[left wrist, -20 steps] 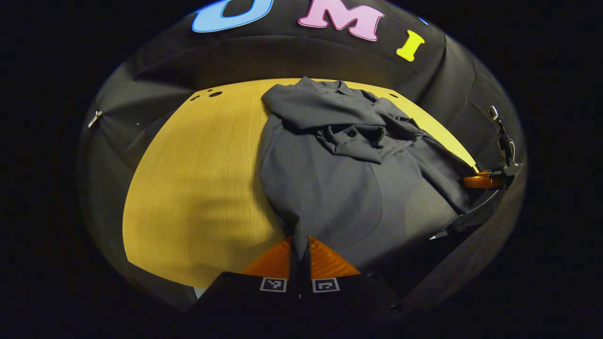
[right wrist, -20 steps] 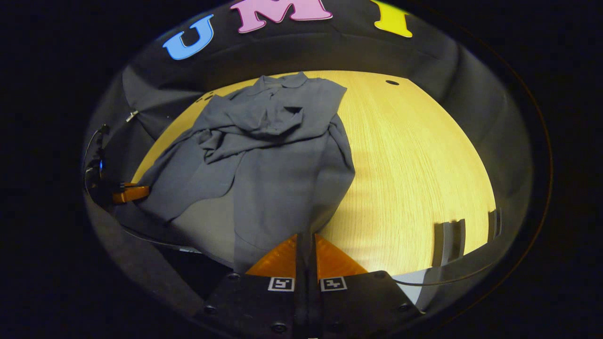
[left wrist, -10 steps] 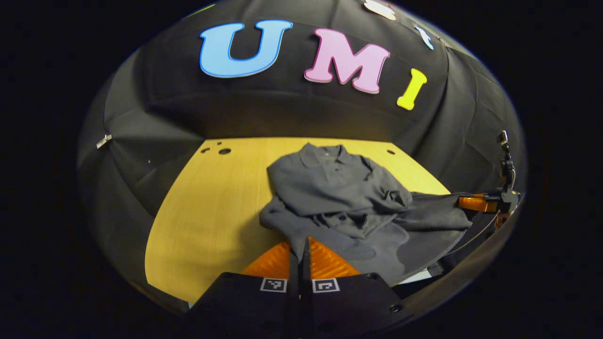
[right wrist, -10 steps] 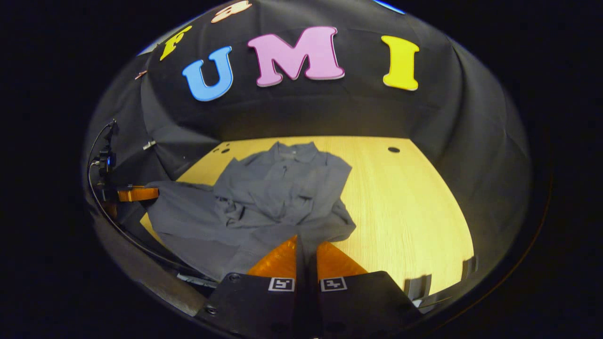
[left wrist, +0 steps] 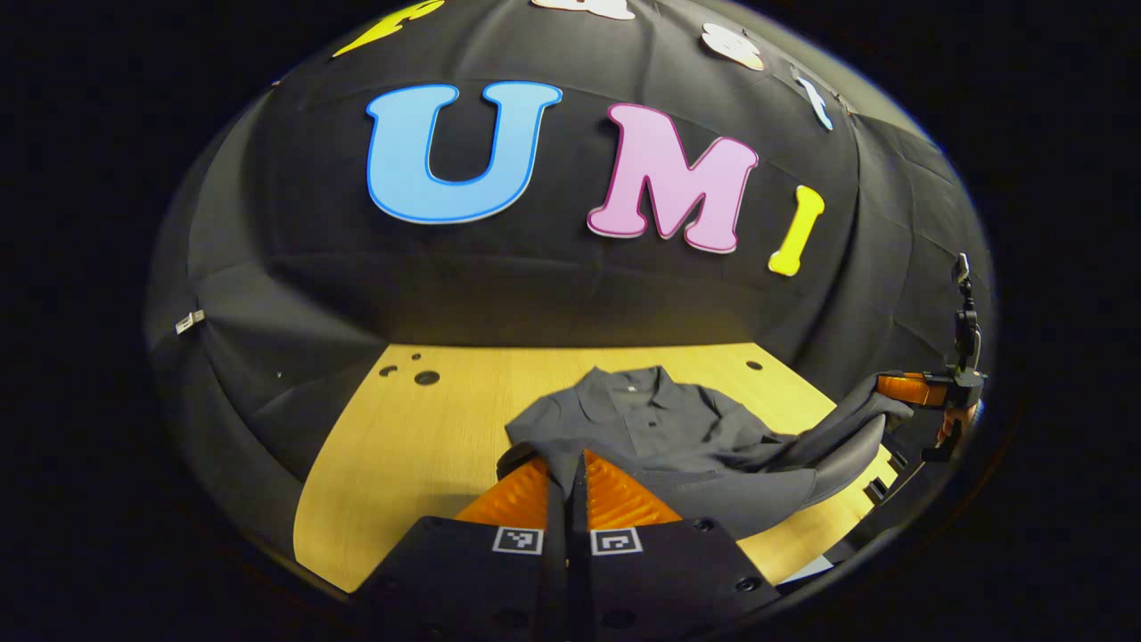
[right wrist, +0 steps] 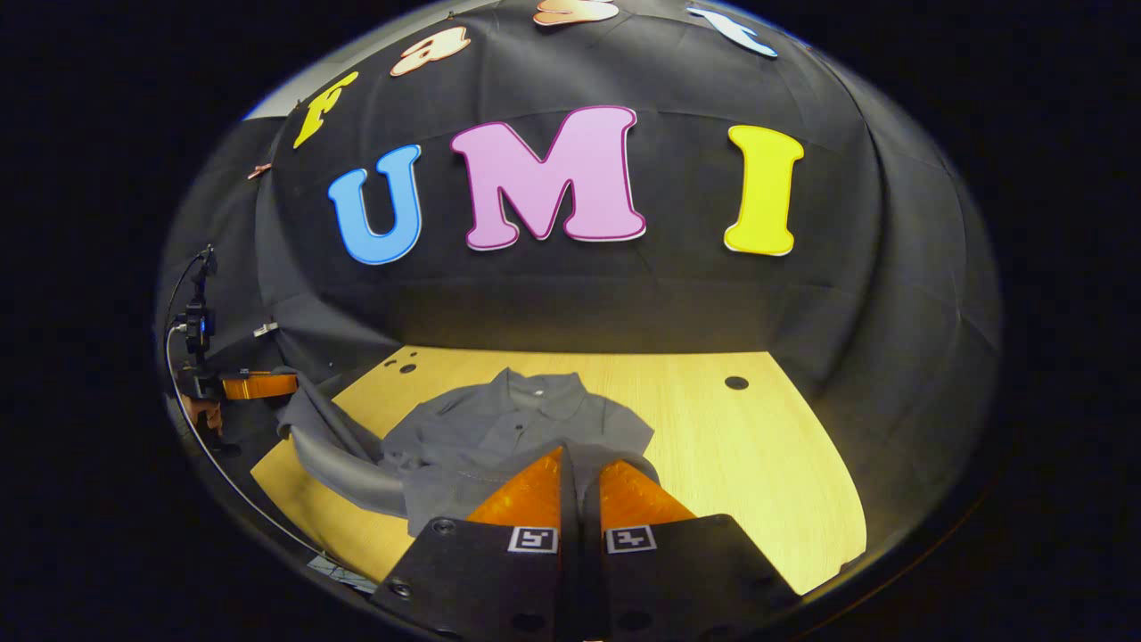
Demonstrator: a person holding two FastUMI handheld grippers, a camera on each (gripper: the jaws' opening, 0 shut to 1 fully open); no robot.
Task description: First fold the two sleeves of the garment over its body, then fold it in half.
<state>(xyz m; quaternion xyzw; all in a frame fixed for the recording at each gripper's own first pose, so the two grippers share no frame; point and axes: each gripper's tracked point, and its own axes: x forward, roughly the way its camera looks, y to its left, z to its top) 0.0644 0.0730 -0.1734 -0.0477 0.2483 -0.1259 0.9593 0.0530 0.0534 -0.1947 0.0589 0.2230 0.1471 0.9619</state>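
A grey collared shirt [left wrist: 664, 428] lies on the wooden table [left wrist: 401, 437], collar toward the far wall. Its bottom hem is lifted off the table and curls over toward the collar. My left gripper [left wrist: 569, 464] is shut on one hem corner, with cloth pinched between its fingers. My right gripper [right wrist: 579, 459] is shut on the other hem corner of the shirt [right wrist: 508, 428]. In the left gripper view the right gripper [left wrist: 900, 388] holds the raised hem at the far right. In the right gripper view the left gripper [right wrist: 258, 385] holds it at the far left.
The table [right wrist: 758, 455] has round holes near its far corners [left wrist: 426, 377] [right wrist: 736, 382]. Black cloth walls close in behind and on both sides. Bare wood lies left of the shirt in the left gripper view and right of it in the right gripper view.
Both grippers have risen and moved forward toward the collar, carrying the hem up off the table; the shirt's lower half now arches over its upper half.
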